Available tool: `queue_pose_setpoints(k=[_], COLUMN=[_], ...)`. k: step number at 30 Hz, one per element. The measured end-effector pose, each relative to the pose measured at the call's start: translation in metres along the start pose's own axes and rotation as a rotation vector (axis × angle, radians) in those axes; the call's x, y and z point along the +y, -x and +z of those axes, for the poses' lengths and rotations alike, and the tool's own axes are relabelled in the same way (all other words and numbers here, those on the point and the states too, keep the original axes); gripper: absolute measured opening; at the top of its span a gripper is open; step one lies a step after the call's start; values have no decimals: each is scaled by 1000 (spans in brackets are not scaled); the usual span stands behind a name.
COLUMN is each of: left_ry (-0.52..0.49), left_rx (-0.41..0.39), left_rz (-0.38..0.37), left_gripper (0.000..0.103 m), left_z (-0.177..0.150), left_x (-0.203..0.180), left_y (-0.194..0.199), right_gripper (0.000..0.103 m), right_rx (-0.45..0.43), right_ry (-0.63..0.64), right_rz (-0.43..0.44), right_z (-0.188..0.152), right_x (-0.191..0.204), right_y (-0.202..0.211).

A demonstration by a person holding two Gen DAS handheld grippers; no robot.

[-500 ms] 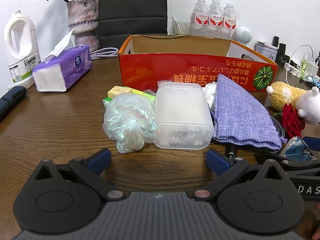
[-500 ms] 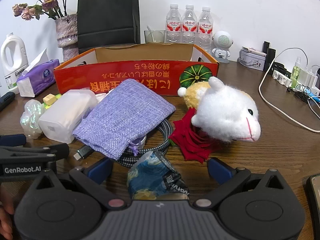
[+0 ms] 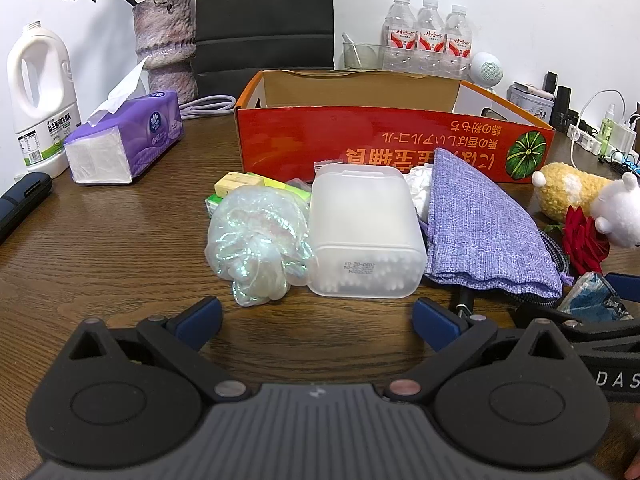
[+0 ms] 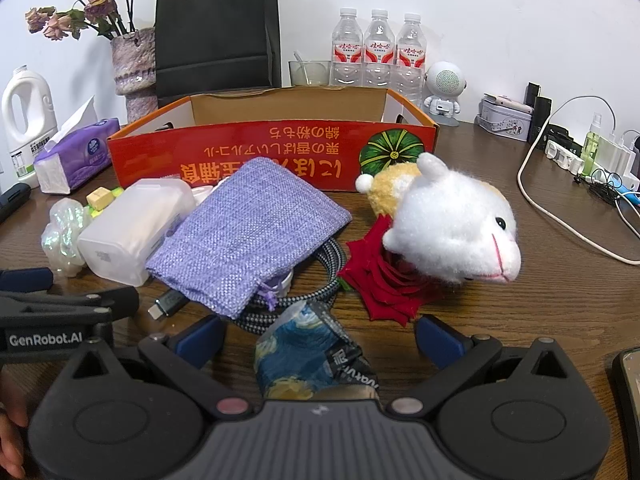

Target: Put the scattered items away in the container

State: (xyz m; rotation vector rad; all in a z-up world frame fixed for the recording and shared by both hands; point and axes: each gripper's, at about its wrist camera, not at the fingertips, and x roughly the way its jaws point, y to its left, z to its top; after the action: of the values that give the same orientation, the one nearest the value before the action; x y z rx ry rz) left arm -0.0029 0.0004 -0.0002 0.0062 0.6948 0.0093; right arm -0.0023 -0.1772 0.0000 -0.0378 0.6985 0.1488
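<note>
An open orange cardboard box (image 3: 360, 136) (image 4: 224, 152) stands at the back of the wooden table. In front of it lie an iridescent mesh puff (image 3: 256, 240), a frosted plastic case of cotton swabs (image 3: 364, 232) (image 4: 132, 228), a lilac cloth pouch (image 3: 480, 224) (image 4: 248, 236), a red fabric rose (image 4: 380, 280), a white and yellow plush toy (image 4: 452, 220), a braided cable (image 4: 320, 276) and a blue printed packet (image 4: 312, 352). My left gripper (image 3: 316, 320) stands open just short of the puff and case. My right gripper (image 4: 320, 336) is open, with the packet lying between its fingers.
A purple tissue pack (image 3: 124, 140), a white jug (image 3: 40, 96), a vase of dried flowers (image 3: 168, 44) and a black bag (image 3: 264, 16) stand at the back left. Water bottles (image 4: 376, 52), a small robot figure (image 4: 444, 88), a tin and a power strip with cables (image 4: 592, 160) fill the back right.
</note>
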Motion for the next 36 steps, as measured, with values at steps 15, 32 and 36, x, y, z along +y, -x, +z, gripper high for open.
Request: queue_pose_setpoints(k=[15, 32, 36], left_ry=[0, 1, 1], left_rx=[-1, -1, -1], left_rz=[1, 1, 1], left_gripper=[103, 103, 103], left_z=[0, 0, 0], left_x=[0, 0, 0], left_y=[0, 0, 0], right_gripper=[103, 103, 103], right_rx=[0, 0, -2], right_ry=[12, 13, 14], right_rz=[13, 16, 16], right_z=[-3, -3, -4], right_x=[2, 3, 3], right_y=[4, 4, 4])
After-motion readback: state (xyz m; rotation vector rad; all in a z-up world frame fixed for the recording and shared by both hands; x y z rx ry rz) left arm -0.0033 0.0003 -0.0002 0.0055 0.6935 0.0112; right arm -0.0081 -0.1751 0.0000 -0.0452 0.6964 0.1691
